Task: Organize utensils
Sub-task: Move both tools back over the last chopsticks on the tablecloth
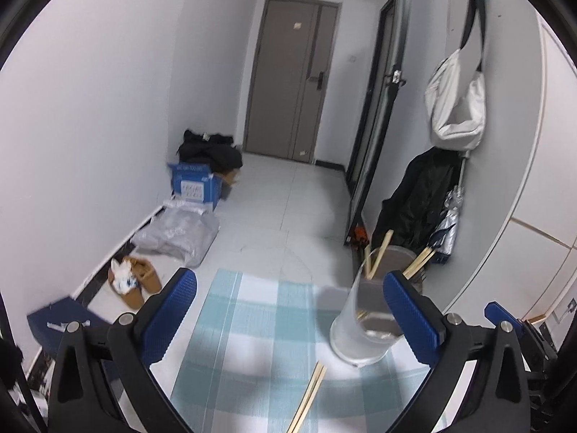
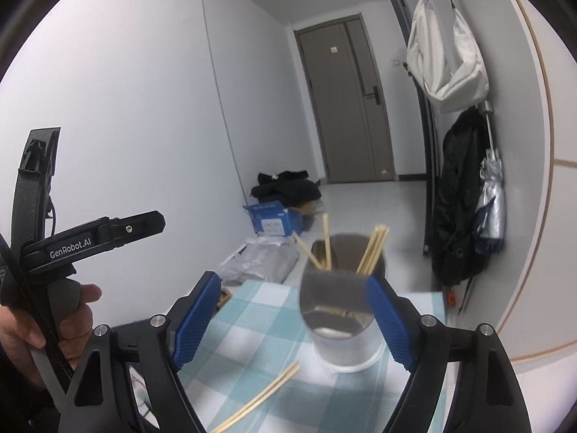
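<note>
A clear plastic cup (image 1: 364, 321) stands on the blue-and-white checked cloth (image 1: 252, 324) and holds several wooden chopsticks (image 1: 377, 256). A loose pair of chopsticks (image 1: 306, 400) lies on the cloth in front of the cup. My left gripper (image 1: 288, 314) is open and empty above the cloth, the cup by its right finger. In the right wrist view the cup (image 2: 342, 317) with its chopsticks (image 2: 371, 252) stands between the pads of my open, empty right gripper (image 2: 295, 317), near the right pad. The loose pair (image 2: 263, 397) lies below it. The left gripper's body (image 2: 90, 241) shows at the left.
The cloth (image 2: 252, 324) covers a small table near a wall corner. On the floor behind are a blue box (image 1: 194, 184), black clothes (image 1: 212, 151), grey bags (image 1: 180, 234) and brown shoes (image 1: 137, 281). A white bag (image 1: 454, 101), dark coat and umbrella hang at right.
</note>
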Motion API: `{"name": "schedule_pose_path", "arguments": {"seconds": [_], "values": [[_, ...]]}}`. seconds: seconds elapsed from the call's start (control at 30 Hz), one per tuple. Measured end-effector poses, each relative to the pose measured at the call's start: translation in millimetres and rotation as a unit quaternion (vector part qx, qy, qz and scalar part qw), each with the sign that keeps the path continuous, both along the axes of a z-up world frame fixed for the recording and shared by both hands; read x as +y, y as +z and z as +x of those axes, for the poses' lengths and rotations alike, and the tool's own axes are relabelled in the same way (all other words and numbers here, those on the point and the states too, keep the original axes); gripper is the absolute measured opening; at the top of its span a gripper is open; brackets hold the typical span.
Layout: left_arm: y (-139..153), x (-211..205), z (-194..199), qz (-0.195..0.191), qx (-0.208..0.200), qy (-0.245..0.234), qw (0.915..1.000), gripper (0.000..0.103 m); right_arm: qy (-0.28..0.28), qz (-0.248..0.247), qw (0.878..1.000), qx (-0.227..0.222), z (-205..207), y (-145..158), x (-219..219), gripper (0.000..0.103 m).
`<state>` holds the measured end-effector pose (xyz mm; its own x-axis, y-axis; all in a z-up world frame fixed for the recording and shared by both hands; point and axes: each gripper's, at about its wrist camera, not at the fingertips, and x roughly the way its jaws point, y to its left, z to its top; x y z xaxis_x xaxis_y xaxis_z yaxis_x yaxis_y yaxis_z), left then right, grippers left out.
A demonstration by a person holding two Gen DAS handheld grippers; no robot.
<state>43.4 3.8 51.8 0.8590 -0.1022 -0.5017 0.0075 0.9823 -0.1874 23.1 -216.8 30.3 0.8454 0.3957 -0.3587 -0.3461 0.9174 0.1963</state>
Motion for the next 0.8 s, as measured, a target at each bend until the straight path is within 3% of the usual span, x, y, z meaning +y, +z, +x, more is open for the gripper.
{"name": "schedule_pose_path", "arguments": {"seconds": [0.17, 0.3, 0.47, 0.67, 0.8], "values": [[-23, 13, -2, -0.02, 0.015, 0.023, 0.9994, 0.102, 0.003, -0.013, 0.999, 0.038, 3, -29, 13, 0.083], [-38, 18, 0, -0.007, 0.02, 0.029, 0.9993, 0.102, 0.006, -0.022, 0.997, 0.069, 8, -50, 22, 0.084], [-57, 32, 3, -0.023, 0.054, 0.035, 0.9977, 0.101, 0.005, -0.034, 0.992, 0.122, 18, -77, 33, 0.084], [-73, 48, 11, -0.054, 0.099, 0.019, 0.9934, 0.101, 0.001, -0.047, 0.977, 0.21, 37, -119, 43, 0.084], [-74, 59, 14, -0.056, 0.105, 0.028, 0.9925, 0.101, 0.002, -0.041, 0.963, 0.268, 44, -150, 53, 0.084]]}}
